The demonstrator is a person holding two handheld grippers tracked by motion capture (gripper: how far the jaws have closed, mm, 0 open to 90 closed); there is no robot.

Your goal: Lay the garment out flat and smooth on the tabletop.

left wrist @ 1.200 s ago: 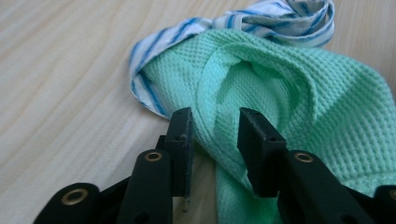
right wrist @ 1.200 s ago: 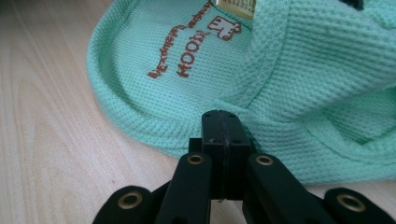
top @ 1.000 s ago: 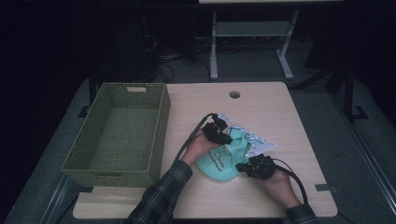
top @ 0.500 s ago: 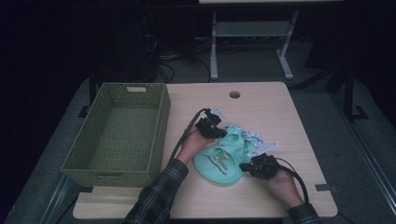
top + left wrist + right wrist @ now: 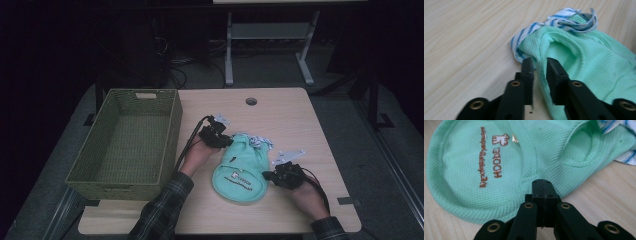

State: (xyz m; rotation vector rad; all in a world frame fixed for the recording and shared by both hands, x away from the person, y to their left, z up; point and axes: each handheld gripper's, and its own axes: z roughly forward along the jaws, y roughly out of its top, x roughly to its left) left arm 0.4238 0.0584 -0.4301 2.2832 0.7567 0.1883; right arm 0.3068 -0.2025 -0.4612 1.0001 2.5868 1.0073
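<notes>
Tools are seen at either side of a small green garment (image 5: 240, 167) lying on the surface (image 5: 300, 120), just right of the woven basket (image 5: 125, 145). At the left, the left tool (image 5: 539, 66) has just been opening its jaws; they stand slightly apart with the garment's upper edge between them, and the pads do not appear to press on it. A blue-striped cloth (image 5: 559, 21) is bunched against the garment's far end, touching it. At the right, the right tool (image 5: 542, 185) is seen with its jaws pressed together at the garment's lower edge; whether a fold is caught there cannot be told. The garment is judged partly folded or gathered, not yet lifted; moving it into the empty basket appears to be left. Nothing is seen between garment and basket except the left hand (image 5: 197, 155) and its cable.
</notes>
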